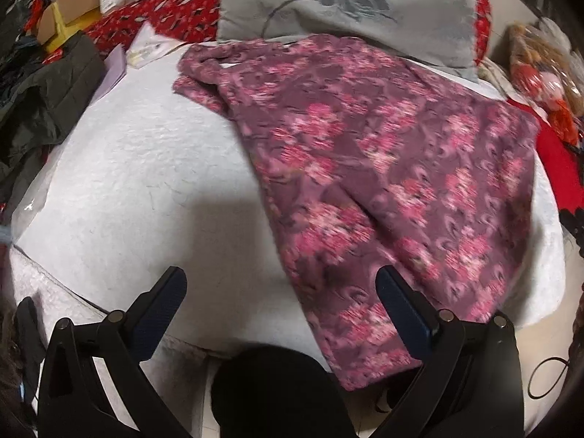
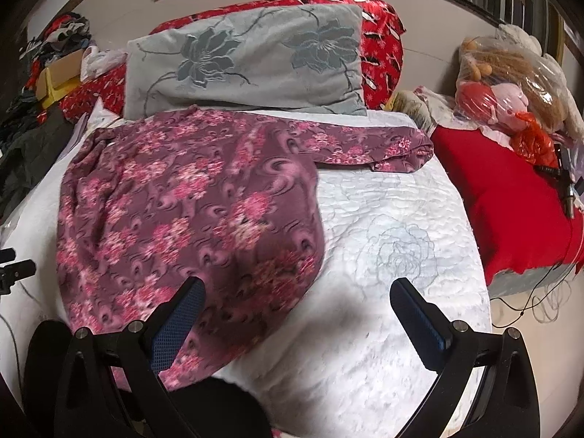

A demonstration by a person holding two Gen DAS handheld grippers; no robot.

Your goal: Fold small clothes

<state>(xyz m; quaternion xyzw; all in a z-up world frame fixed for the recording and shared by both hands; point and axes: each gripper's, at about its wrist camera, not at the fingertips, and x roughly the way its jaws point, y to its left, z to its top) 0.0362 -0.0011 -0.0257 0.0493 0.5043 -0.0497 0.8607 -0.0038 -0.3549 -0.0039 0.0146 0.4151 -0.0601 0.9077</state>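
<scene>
A purple garment with pink flowers [image 1: 383,168] lies spread on the white quilted bed cover [image 1: 146,182]. In the right wrist view the garment [image 2: 189,197] has one sleeve [image 2: 383,148] stretched to the right. My left gripper [image 1: 281,284] is open and empty above the garment's near left edge. My right gripper [image 2: 295,294] is open and empty above the garment's near right edge, its left finger [image 2: 182,314] over the cloth. The near hem hangs over the bed's front edge.
A grey flowered pillow [image 2: 248,62] on a red patterned one [image 2: 383,54] lies behind the garment. Dark clothes [image 1: 47,98] and boxes [image 1: 69,18] pile at the left. A red blanket [image 2: 503,200] and bagged plush toys [image 2: 511,84] are at the right.
</scene>
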